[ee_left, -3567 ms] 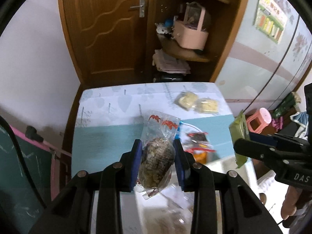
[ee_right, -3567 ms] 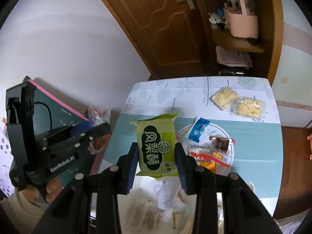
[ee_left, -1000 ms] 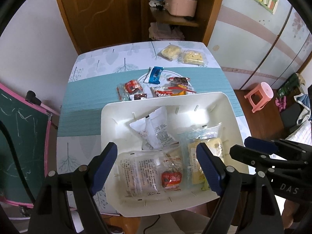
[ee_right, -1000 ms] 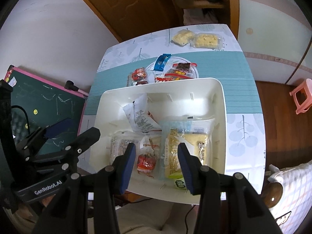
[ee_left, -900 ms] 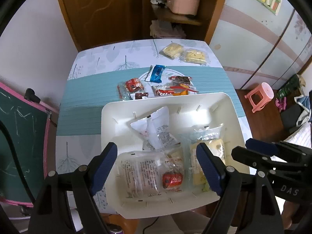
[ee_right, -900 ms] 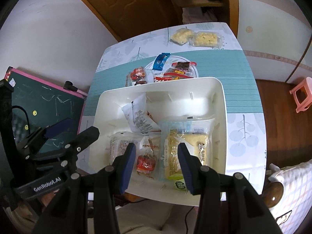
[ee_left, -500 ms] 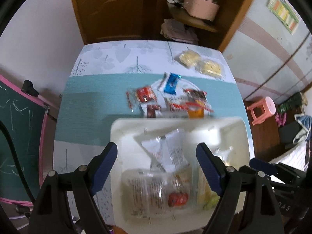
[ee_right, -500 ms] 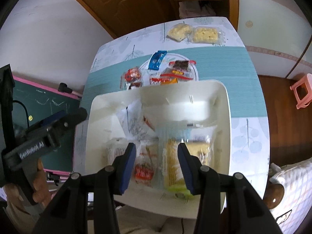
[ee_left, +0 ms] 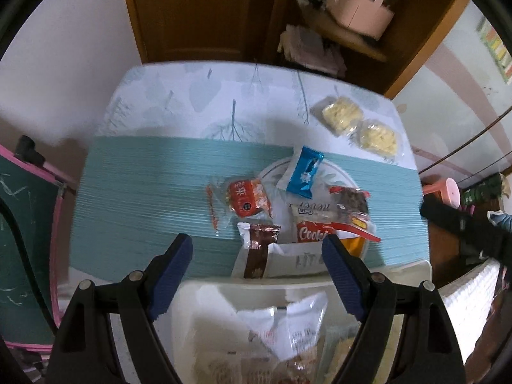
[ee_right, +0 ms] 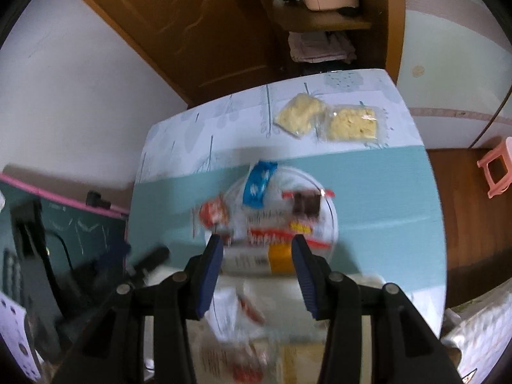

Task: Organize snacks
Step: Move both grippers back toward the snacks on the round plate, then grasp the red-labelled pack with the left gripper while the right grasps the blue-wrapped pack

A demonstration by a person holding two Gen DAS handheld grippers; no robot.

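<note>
Several packets already lie in my white bin (ee_left: 412, 267); more wait on the plate (ee_left: 339, 172), and my left gripper (ee_left: 256, 256) and right gripper (ee_right: 256, 252) gape empty

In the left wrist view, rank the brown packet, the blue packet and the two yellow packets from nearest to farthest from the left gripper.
1. Brown packet, just ahead of the left gripper, between its fingers.
2. Blue packet, farther up on the plate's rim.
3. Two yellow packets, far right corner of the table; side by side, roughly tied.
</note>
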